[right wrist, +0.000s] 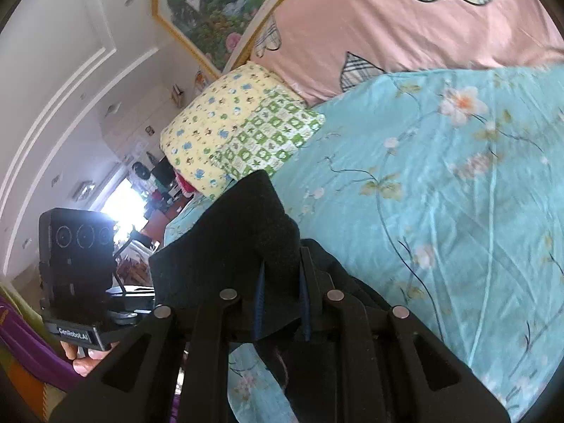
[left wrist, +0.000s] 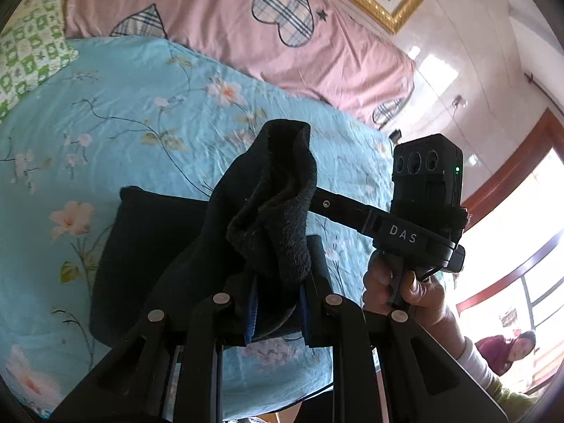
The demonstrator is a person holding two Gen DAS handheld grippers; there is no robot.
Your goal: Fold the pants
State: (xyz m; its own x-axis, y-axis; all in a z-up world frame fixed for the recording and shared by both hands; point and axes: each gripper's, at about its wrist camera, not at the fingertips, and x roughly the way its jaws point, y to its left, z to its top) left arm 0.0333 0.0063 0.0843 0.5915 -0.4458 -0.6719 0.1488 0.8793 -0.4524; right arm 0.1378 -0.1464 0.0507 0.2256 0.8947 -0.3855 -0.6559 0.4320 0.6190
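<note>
A: Both grippers, left (left wrist: 278,303) and right (right wrist: 282,303), are nearly closed, pinching the black pants (left wrist: 268,190) up over the bed (left wrist: 141,105).

B: Bunched cloth might slip out, or fold crooked.

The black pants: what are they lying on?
The black pants lie on a blue flowered bedsheet, one end lifted by the left gripper and right gripper. What the pants cover cannot be seen.
</note>
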